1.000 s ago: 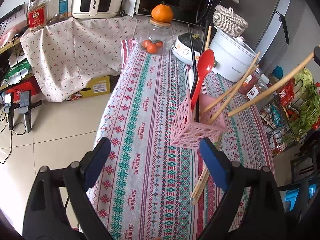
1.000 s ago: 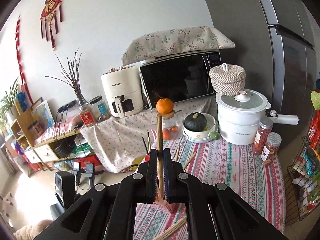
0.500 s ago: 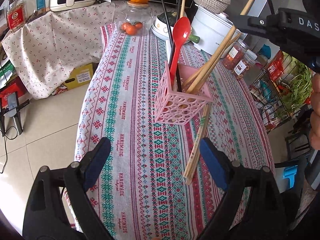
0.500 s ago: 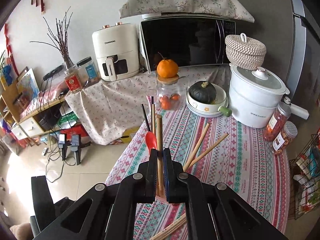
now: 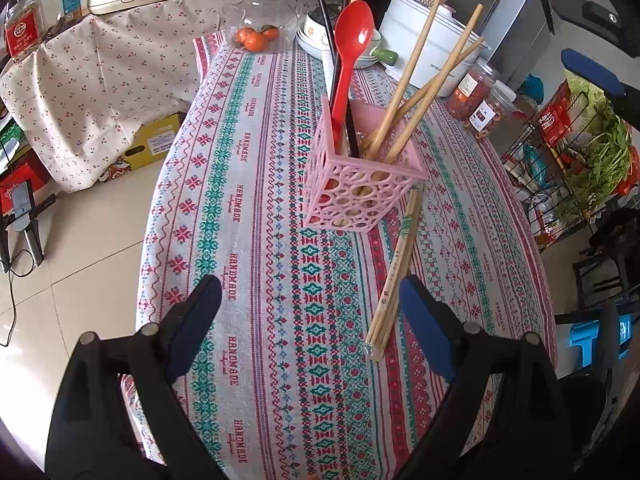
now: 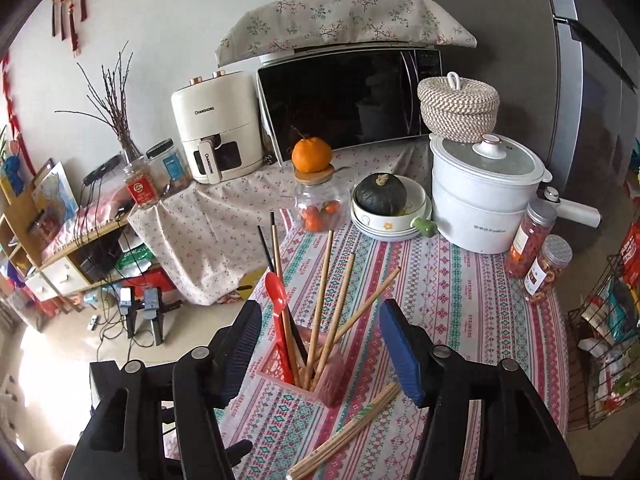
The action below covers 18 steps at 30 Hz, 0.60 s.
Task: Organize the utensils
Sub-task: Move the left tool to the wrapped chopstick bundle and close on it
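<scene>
Left hand-held gripper: spread wide, nothing between its blue pads, hovering over the desk. Just inside its right finger lies a bundle of chopsticks flat on the cloth, near end beside the pad, far end running up to the holder. Holder is straight ahead of it: pink, perforated, upright on the desk.

Right hand-held gripper: also spread wide, empty, sitting above the holder so that the holder shows between and just below its fingers. The loose chopsticks lie under its right finger, touching or nearly touching the holder's base; can't tell which.

In the holder: red spoon upright on the left side, with a black chopstick beside it, three wooden chopsticks leaning right, tips fanned apart.

Beyond the holder, far edge of the desk: glass jar with an orange on its lid, bowl with a dark squash, white pot to the right with a woven basket behind it. Two spice jars further right. Microwave and air fryer behind, on a separate covered counter.
</scene>
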Each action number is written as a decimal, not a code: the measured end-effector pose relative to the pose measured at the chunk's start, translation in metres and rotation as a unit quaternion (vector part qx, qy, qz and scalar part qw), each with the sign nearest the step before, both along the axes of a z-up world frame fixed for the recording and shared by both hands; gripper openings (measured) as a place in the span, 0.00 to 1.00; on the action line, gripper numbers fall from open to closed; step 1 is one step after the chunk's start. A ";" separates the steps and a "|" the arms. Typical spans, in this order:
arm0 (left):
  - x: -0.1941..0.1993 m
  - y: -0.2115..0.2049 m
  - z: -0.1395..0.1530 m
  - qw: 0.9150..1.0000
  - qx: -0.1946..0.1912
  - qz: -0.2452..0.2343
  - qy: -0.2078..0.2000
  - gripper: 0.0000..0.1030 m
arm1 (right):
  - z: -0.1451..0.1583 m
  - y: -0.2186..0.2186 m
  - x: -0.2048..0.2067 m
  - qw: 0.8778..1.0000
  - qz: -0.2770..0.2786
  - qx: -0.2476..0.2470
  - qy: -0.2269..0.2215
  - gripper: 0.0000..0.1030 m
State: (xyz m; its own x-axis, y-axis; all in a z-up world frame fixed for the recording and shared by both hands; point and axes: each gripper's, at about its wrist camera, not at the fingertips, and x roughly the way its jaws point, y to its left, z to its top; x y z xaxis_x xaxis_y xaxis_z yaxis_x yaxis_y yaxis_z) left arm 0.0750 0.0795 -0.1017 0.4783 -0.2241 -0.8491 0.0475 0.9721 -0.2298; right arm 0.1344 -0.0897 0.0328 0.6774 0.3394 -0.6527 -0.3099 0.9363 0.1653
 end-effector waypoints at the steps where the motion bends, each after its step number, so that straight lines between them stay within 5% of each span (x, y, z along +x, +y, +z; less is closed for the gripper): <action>1: 0.000 -0.001 -0.001 1.000 0.003 -0.002 0.001 0.88 | -0.003 -0.008 -0.003 1.000 -0.008 0.000 0.001 0.79; 4: 0.001 -0.006 -0.003 1.000 0.012 -0.007 0.005 0.88 | -0.021 -0.032 -0.005 0.999 -0.035 -0.012 0.015 0.87; 18: 0.009 -0.022 -0.022 0.999 0.037 -0.010 0.038 0.88 | -0.165 -0.075 0.013 0.985 -0.083 -0.031 0.149 0.87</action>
